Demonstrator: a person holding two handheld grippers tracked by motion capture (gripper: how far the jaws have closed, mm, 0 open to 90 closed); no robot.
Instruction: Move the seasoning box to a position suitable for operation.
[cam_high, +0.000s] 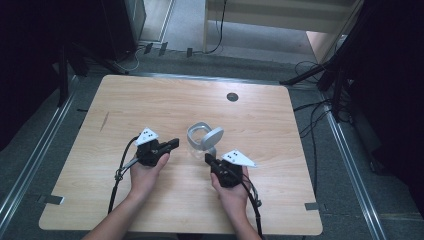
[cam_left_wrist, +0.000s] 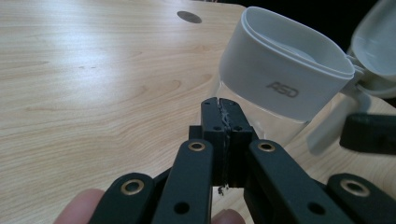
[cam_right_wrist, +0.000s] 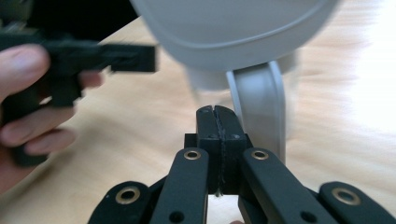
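Left gripper (cam_high: 175, 144) and right gripper (cam_high: 207, 158), jaws closed, empty.

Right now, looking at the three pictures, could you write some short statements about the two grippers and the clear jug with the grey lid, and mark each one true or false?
1. The left gripper has its jaws pressed together. True.
2. The right gripper is clamped on the grey handle of the jug. False: its jaws are shut on nothing, and the handle stands just beside them.
3. The grey hinged lid of the clear jug with a grey collar is flipped open. True.
4. The jug lies on its side on the light wooden table. False: it stands upright.
5. A small dark round disc sits in the table beyond the jug. True.
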